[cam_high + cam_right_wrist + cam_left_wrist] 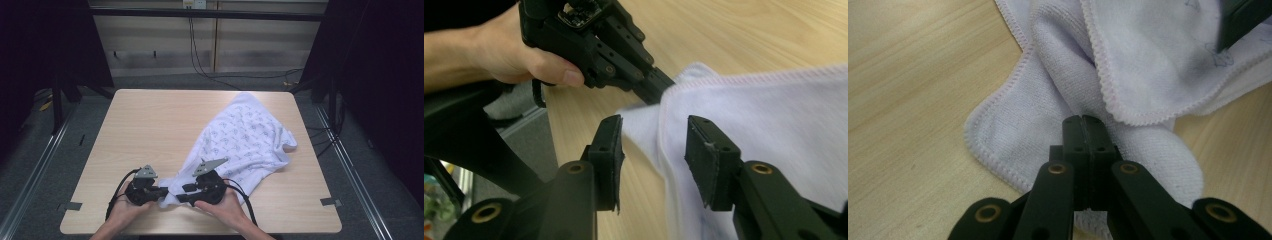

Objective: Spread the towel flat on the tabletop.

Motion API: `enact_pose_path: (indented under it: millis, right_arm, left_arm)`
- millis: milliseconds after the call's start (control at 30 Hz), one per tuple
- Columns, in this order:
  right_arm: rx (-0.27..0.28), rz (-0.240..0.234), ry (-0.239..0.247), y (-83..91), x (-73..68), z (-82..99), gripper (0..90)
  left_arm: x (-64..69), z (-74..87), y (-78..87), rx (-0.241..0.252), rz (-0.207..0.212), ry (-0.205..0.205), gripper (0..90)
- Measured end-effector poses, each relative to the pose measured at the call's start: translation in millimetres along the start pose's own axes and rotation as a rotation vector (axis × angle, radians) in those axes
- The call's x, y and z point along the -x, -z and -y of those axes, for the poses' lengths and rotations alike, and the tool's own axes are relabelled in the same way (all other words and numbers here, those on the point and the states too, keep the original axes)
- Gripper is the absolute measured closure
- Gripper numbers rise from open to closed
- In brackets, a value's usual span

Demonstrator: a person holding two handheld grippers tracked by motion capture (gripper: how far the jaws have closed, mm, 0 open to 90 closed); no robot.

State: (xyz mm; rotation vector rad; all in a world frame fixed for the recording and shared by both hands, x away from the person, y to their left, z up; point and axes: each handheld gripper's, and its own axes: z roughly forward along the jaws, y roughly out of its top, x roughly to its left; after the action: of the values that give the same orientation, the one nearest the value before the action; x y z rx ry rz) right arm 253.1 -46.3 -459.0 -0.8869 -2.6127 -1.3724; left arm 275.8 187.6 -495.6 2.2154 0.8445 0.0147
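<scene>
1. The left gripper (162,191) sits near the front edge of the table (150,120), at the left of the two grippers. Its jaws are squeezed tight together. They pinch the near corner of the white cloth (245,135). In the left gripper view, the two black jaws meet with no gap, and the stitched edge of the cloth (1058,65) bunches up right at their tips.
2. The left hand (122,207) wraps around that gripper from below. A black cable (114,197) loops out on its left side. A grey plate (146,172) sits on top of it.
3. The right gripper (184,194) is just beside the left one, and the two point at each other. Its jaws are apart. In the right gripper view (654,160), a fold of the cloth (774,125) runs between the two pads (711,160), but the pads are not pressing on it.
4. The right hand (225,207) holds that gripper from below. It has a grey plate (210,165) on top too.
5. The cloth is white with small dark marks all over it. It stretches from the near corner by the grippers up and away to the far right side of the table. It lies crumpled, with folds along its right edge.
6. The table is light wood. Its left half is bare.
</scene>
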Motion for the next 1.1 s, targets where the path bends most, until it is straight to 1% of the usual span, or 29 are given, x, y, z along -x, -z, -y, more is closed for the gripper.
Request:
enact_pose_path:
  millis: [33, 67, 100, 133, 167, 200, 233, 267, 300, 367, 433, 467, 500, 567, 600, 633, 667, 700, 733, 767, 800, 833, 933, 967, 1000, 1033, 1067, 1100]
  right_arm:
    - [-0.014, 0.011, 0.016, -4.7, -1.3, -0.6, 58.1]
    - [-0.033, 0.015, 0.033, -9.9, -1.4, -0.3, 58.0]
    - [-0.049, 0.038, 0.055, -14.8, -0.5, 1.0, 58.1]
    - [-0.049, 0.038, 0.055, -14.8, -0.5, 1.0, 58.1]
    - [-0.085, 0.071, 0.067, -22.3, 2.9, 6.0, 59.2]
    - [-0.094, 0.075, 0.061, -24.7, 4.5, 9.1, 61.8]
    - [-0.102, 0.088, 0.075, -25.7, 5.5, 11.7, 65.8]
    - [-0.105, 0.101, 0.093, -25.0, 5.4, 12.7, 71.6]
    - [-0.105, 0.101, 0.093, -25.0, 5.4, 12.7, 71.6]
    - [-0.097, 0.112, 0.098, -19.7, 6.3, 13.4, 88.2]
    - [-0.075, 0.108, 0.079, -8.9, 10.2, 16.4, 89.1]
    - [-0.057, 0.137, 0.072, 4.8, 14.4, 22.3, 89.4]
    - [-0.042, 0.145, 0.057, 12.6, 16.9, 26.0, 89.5]
    - [-0.033, 0.161, 0.029, 29.4, 22.7, 33.2, 89.5]
    - [-0.033, 0.161, 0.029, 29.4, 22.7, 33.2, 89.5]
    - [-0.046, 0.194, 0.024, 43.0, 28.7, 41.6, 89.5]
    - [-0.052, 0.204, 0.012, 48.6, 32.1, 46.7, 89.5]
    - [-0.057, 0.21, 0.01, 52.5, 35.6, 52.2, 89.4]
    - [-0.057, 0.21, 0.01, 52.5, 35.6, 52.2, 89.4]
    - [-0.068, 0.235, -0.008, 58.4, 40.4, 62.5, 89.0]
    - [-0.066, 0.224, -0.015, 60.3, 42.1, 65.9, 88.2]
    - [-0.065, 0.222, -0.016, 62.4, 42.8, 66.9, 85.5]
    - [-0.034, 0.211, -0.013, 65.8, 41.8, 64.5, 70.4]
    - [-0.024, 0.203, -0.001, 66.1, 40.8, 62.9, 68.1]
    - [-0.024, 0.203, -0.001, 66.1, 40.8, 62.9, 68.1]
    - [-0.019, 0.192, 0.018, 64.6, 36.0, 59.5, 64.1]
    - [-0.018, 0.179, 0.027, 63.0, 33.6, 58.2, 63.0]
    - [-0.018, 0.179, 0.027, 63.0, 33.6, 58.2, 63.0]
  left_arm:
    - [0.0, 0.0, 0.0, 0.0, 0.0, 0.0, 90.0]
    - [-4.9, -0.8, 0.2, 0.002, 0.007, 0.014, 90.0]
    - [-7.3, -0.8, 0.4, 0.007, 0.007, 0.022, 90.0]
    - [-7.3, -0.8, 0.4, 0.007, 0.007, 0.022, 90.0]
    - [-11.1, -0.3, 1.1, 0.016, 0.0, 0.038, 90.0]
    - [-13.0, -0.1, 1.8, 0.016, 0.003, 0.043, 90.0]
    - [-14.1, 0.2, 1.9, 0.019, 0.005, 0.047, 90.0]
    - [-14.1, 0.2, 1.9, 0.019, 0.005, 0.047, 90.0]
    - [-15.3, 0.3, 2.1, 0.022, 0.005, 0.048, 90.0]
    - [-15.7, 0.3, 2.4, 0.021, 0.003, 0.05, 90.0]
    - [-14.8, 0.3, 2.5, 0.021, -0.007, 0.048, 90.0]
    - [-14.3, 0.4, 2.3, 0.023, -0.008, 0.046, 90.0]
    - [-14.4, 0.3, 2.2, 0.024, -0.007, 0.043, 90.0]
    - [-14.5, 0.2, 2.2, 0.021, -0.005, 0.042, 90.0]
    - [-14.5, 0.2, 2.2, 0.021, -0.005, 0.042, 90.0]
    - [-12.8, 0.1, 1.9, 0.015, 0.005, 0.041, 89.9]
    - [-10.9, -0.1, 1.4, 0.013, 0.008, 0.037, 89.9]
    - [-9.4, -0.2, 0.9, 0.011, 0.015, 0.034, 89.9]
    - [-9.4, -0.2, 0.9, 0.011, 0.015, 0.034, 89.7]
    - [-5.8, -0.6, 0.0, 0.004, 0.02, 0.021, 89.2]
    - [-4.6, -0.9, -0.7, 0.004, 0.024, 0.017, 89.0]
    - [-4.2, -1.3, -1.2, 0.003, 0.022, 0.017, 88.7]
    - [-6.1, -1.6, -1.3, 0.003, 0.027, 0.02, 88.7]
    - [-6.3, -1.6, -1.3, 0.004, 0.027, 0.021, 88.6]
    - [-6.3, -1.6, -1.3, 0.004, 0.027, 0.021, 88.6]
    - [-6.3, -1.5, -1.2, 0.006, 0.025, 0.021, 88.2]
    - [-6.4, -1.5, -1.2, 0.006, 0.026, 0.021, 87.6]
    - [-6.4, -1.5, -1.2, 0.006, 0.026, 0.021, 87.2]
